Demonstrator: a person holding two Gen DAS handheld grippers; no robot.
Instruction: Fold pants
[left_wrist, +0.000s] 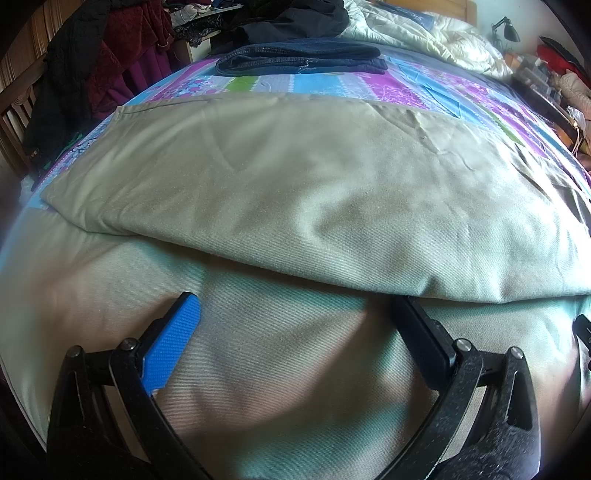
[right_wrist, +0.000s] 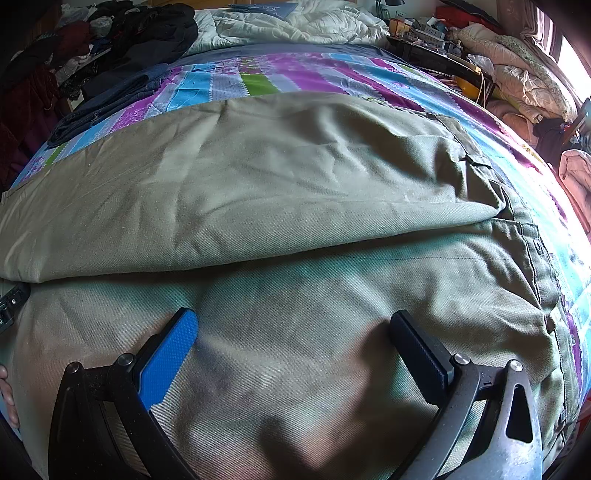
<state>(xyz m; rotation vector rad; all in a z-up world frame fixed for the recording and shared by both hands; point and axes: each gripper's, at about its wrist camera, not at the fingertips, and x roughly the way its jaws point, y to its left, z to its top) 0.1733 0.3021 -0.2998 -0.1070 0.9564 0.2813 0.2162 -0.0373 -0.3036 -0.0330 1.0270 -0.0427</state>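
Khaki pants (left_wrist: 280, 192) lie flat across a patchwork bedspread (left_wrist: 369, 83), one layer folded over the other with a fold edge running left to right. My left gripper (left_wrist: 295, 306) hovers open just above the near layer, its right finger tip at the fold edge. In the right wrist view the same pants (right_wrist: 280, 177) show their waistband and belt loops at the right. My right gripper (right_wrist: 295, 325) is open over the near layer, holding nothing. A part of the other gripper shows at the left edge.
Folded dark jeans (left_wrist: 301, 57) lie further up the bed. A white duvet (left_wrist: 436, 33) is bunched at the head. Dark clothes (left_wrist: 74, 66) hang at the left. A cluttered side table (right_wrist: 436, 33) and piled bedding (right_wrist: 524, 77) stand at the right.
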